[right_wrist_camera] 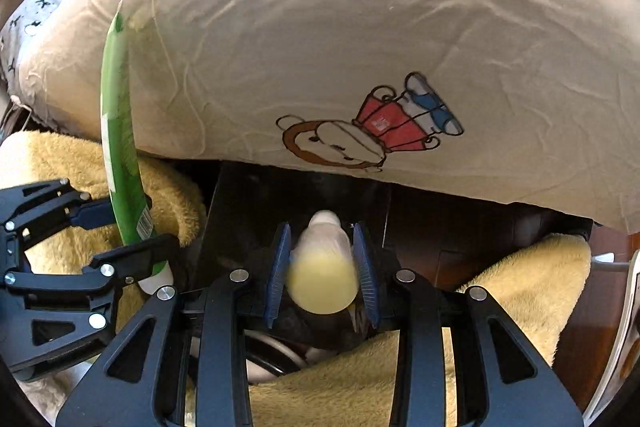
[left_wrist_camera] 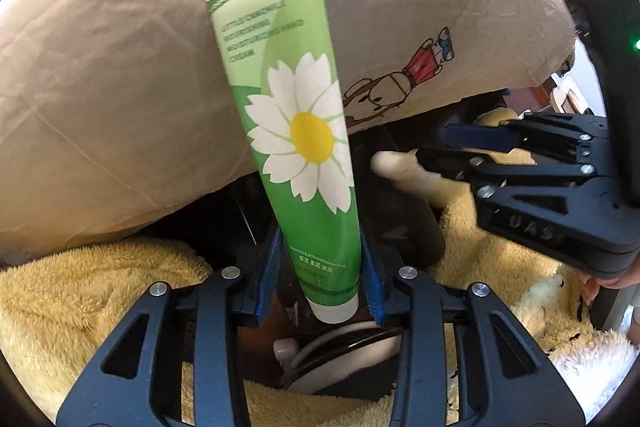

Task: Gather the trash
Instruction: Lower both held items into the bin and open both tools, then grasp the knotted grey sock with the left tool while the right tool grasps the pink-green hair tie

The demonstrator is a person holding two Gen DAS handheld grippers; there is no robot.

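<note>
Left wrist view: the left claw (left_wrist_camera: pixel 322 273) pinches a green hand-cream tube (left_wrist_camera: pixel 298 131) near its white cap end, both blue pads (left_wrist_camera: pixel 271 267) pressing the tube's sides; the tube stands upright, leaning slightly left, with a white daisy printed on its face. Behind it lies a tan pillow (left_wrist_camera: pixel 132 79) bearing a cartoon monkey print (left_wrist_camera: pixel 400 83). A yellow fleece blanket (left_wrist_camera: pixel 80 299) covers the foreground on both sides, and a dark gap opens beneath the pillow's edge. At right, the right claw (left_wrist_camera: pixel 428 155) enters from the side, closed on a pale yellow bottle (left_wrist_camera: pixel 404 173). Right wrist view: the right claw (right_wrist_camera: pixel 322 267) grips the same pale yellow bottle (right_wrist_camera: pixel 322 267) between its blue pads (right_wrist_camera: pixel 365 267), the rounded base toward the camera and slightly blurred. The left claw (right_wrist_camera: pixel 132 227) appears at left, holding the green tube (right_wrist_camera: pixel 120 147) edge-on against the pillow (right_wrist_camera: pixel 360 7). Below both claws a round white and black object shows partly; its identity cannot be told.
</note>
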